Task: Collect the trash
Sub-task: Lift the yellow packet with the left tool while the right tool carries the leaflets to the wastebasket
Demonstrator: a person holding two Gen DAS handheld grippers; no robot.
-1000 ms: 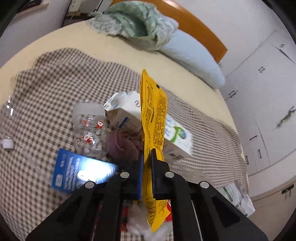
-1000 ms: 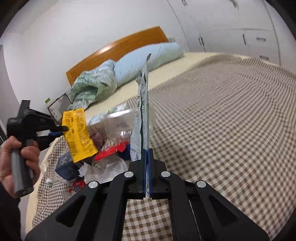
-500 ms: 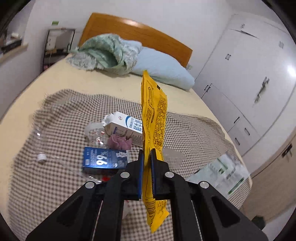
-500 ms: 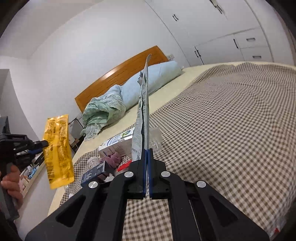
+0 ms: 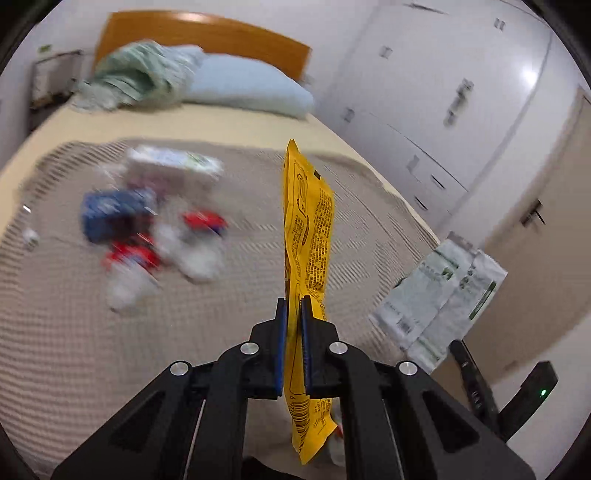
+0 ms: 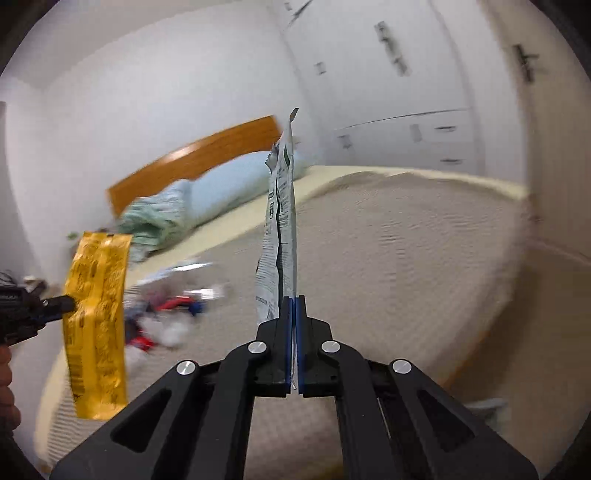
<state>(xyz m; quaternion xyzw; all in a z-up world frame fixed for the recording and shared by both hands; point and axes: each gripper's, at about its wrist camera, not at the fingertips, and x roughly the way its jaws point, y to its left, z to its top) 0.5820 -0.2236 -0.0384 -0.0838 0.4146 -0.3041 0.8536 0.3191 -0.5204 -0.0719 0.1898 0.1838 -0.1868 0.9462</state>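
The left gripper (image 5: 293, 306) is clamped on a yellow snack wrapper (image 5: 308, 236), held upright above the near part of the checked bedspread (image 5: 74, 332). The right gripper (image 6: 294, 302) pinches a white-and-green wrapper (image 6: 280, 229) edge-on, also off the bed. Farther left on the bedspread lies blurred litter: a blue packet (image 5: 110, 210), a milk carton (image 5: 173, 162), red scraps (image 5: 129, 254). A pale blue pillow (image 5: 251, 92) rests by the far wooden headboard (image 5: 207, 33).
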